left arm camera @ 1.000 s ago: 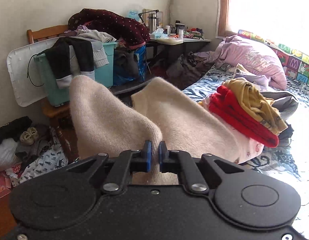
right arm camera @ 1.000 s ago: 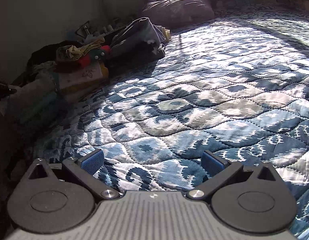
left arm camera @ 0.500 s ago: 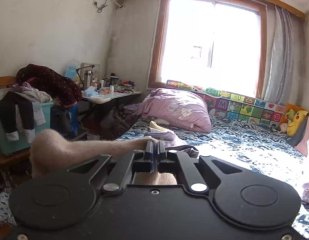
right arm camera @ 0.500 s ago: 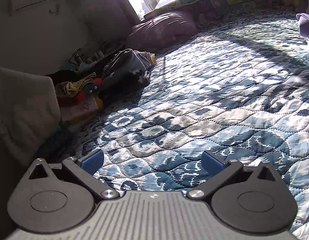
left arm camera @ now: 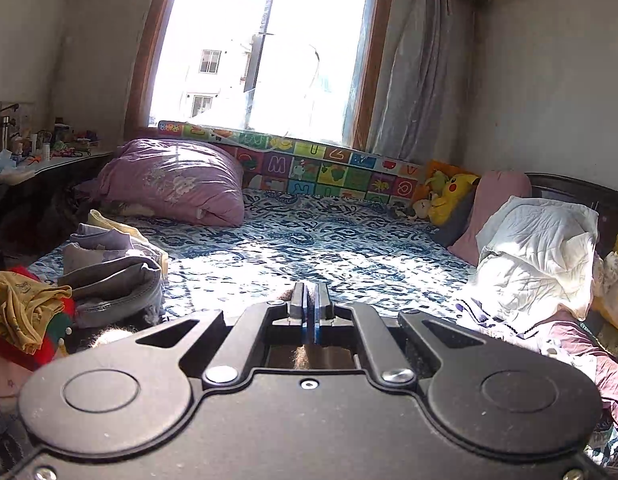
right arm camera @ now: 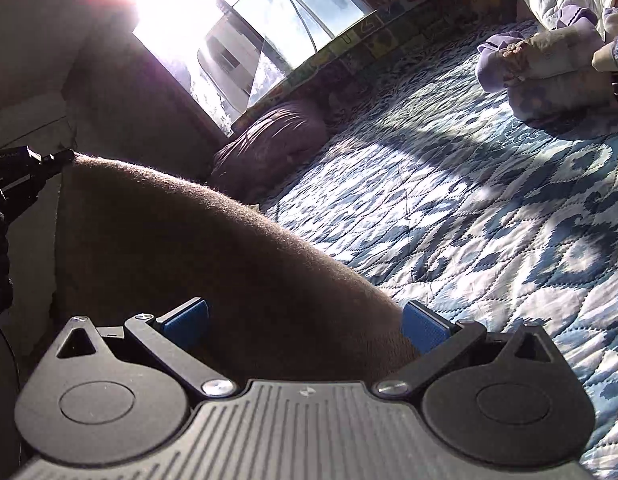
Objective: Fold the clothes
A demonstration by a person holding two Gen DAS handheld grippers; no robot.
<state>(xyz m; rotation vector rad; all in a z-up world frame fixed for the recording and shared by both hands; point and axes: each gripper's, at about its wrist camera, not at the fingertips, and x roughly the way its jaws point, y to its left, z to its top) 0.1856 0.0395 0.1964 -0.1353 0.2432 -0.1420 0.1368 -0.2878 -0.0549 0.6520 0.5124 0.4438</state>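
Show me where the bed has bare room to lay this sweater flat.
The quilt's middle is bare, bordered by the purple pillow, the alphabet mat and the white bedding. The left edge is crowded with a clothes pile.

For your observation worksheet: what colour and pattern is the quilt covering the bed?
The quilt is blue and white with a repeating ornamental pattern, clearest in the right wrist view.
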